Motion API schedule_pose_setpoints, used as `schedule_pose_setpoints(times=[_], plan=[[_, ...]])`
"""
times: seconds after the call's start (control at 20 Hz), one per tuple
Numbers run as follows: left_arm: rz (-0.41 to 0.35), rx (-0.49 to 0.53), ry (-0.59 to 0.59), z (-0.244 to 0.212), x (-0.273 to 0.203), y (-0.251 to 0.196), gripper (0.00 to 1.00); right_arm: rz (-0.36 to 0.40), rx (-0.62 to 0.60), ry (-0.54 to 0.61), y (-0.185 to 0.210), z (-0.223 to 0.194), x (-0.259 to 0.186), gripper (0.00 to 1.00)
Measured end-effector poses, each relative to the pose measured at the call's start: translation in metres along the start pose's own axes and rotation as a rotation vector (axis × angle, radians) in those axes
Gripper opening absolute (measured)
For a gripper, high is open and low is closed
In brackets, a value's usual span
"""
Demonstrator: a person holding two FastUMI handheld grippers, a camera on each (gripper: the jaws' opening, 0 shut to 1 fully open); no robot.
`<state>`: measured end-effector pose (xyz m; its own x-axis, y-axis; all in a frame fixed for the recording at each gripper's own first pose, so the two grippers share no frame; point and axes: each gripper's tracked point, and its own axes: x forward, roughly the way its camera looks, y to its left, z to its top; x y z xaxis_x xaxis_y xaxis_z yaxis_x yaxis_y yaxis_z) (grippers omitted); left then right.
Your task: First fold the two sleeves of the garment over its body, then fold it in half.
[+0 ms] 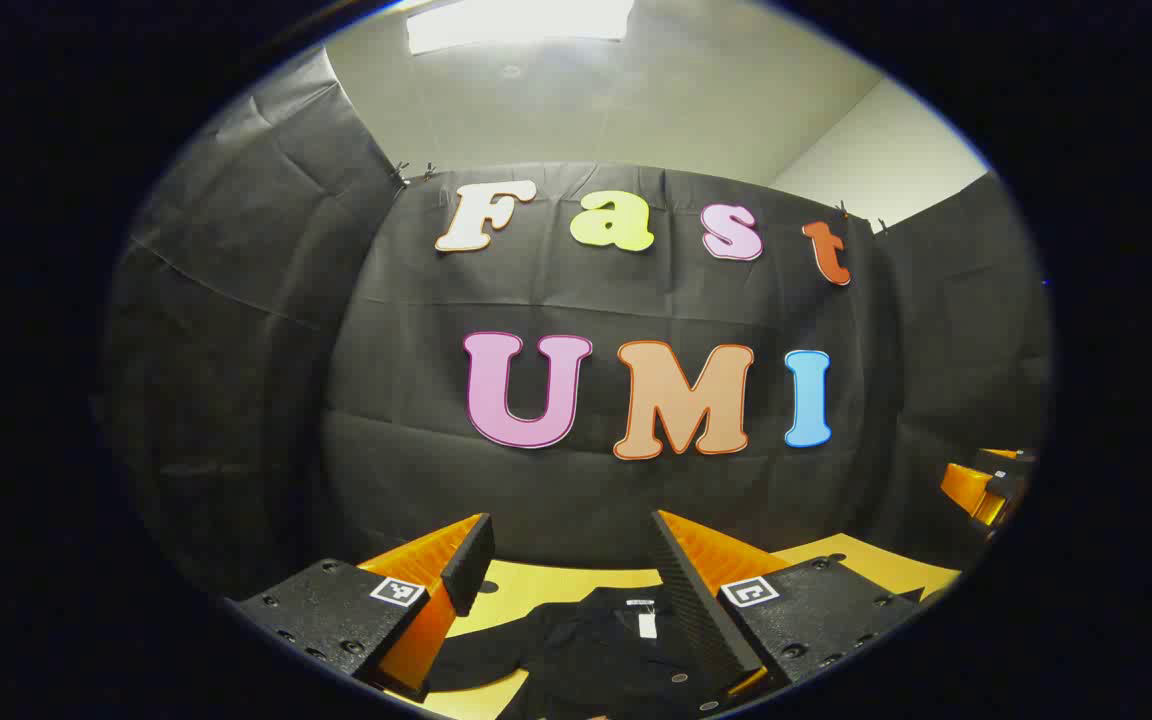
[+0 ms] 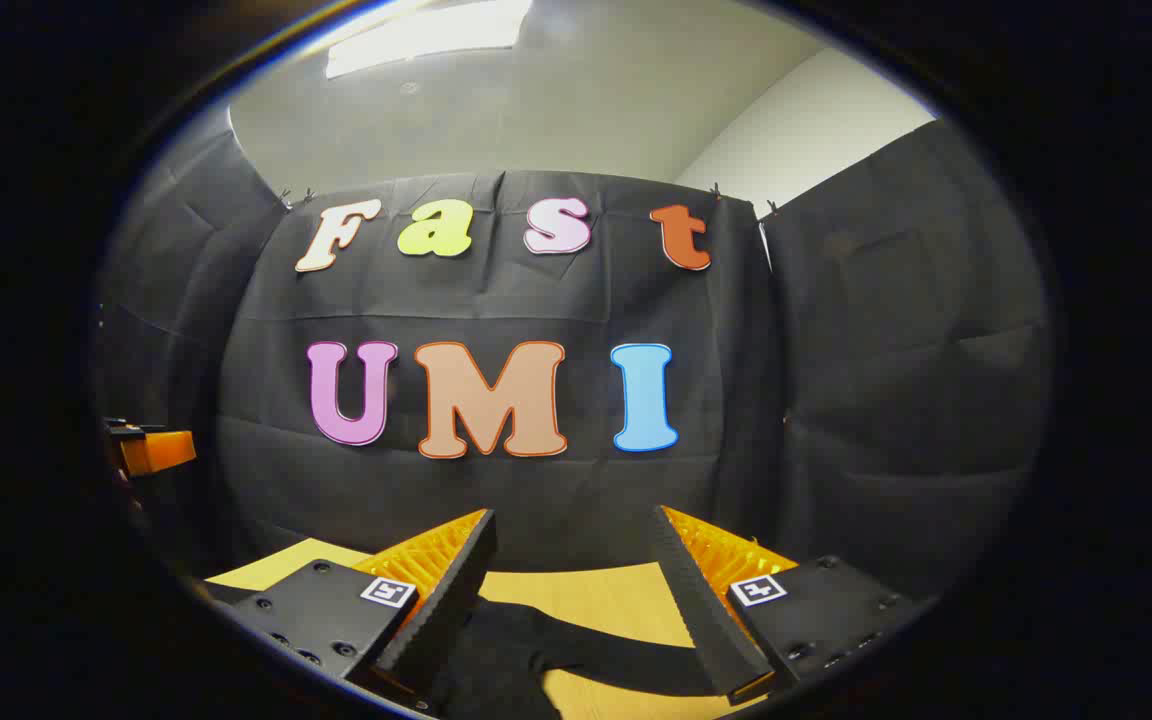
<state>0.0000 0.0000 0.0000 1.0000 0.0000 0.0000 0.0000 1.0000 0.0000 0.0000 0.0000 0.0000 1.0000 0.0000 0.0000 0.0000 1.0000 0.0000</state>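
Black fabric, the garment, lies spread on the yellow tabletop below both of my tools, collar and neck tag toward the booth wall, which I take as the sensible layout for folding: body flat, sleeves out to the sides. In the left gripper view my left hand-held gripper hangs above the collar area with its fingers spread wide and nothing between them. At the right edge of that same view I can make out the orange end of the other tool.

In the right gripper view my right hand-held gripper is likewise spread and empty, raised over what looks like one sleeve, a dark strip running out across the bare wood. Both cameras look mostly at the wall, so I judge the tools are held level and high, a ready pose, not a reach.

Neither sleeve seems folded yet, so the task looks to be at its start. Next I would tip the right tool down and pinch that sleeve near its end; thin cloth flat on wood may slip the pads.
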Motion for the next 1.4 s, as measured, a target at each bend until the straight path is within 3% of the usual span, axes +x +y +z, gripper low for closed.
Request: schedule_pose_setpoints(times=[0.7, 1.15, 1.3, 1.4], plan=[[0.066, 0.071, -0.046, 0.012, -0.004, 0.045, 0.89, 0.040, -0.069, 0.004, 0.014, 0.003, 0.009, 0.98], [0.140, 0.065, 0.002, 0.001, -0.001, 0.094, 0.89, 0.058, -0.092, 0.024, 0.025, -0.002, 0.025, 0.98], [0.103, 0.043, -0.017, 0.008, -0.001, 0.094, 0.89, 0.066, -0.088, 0.009, 0.029, 0.003, 0.030, 1.00], [0.135, 0.037, -0.030, 0.013, 0.000, 0.106, 0.89, 0.070, -0.090, 0.006, 0.033, 0.003, 0.034, 0.98]])
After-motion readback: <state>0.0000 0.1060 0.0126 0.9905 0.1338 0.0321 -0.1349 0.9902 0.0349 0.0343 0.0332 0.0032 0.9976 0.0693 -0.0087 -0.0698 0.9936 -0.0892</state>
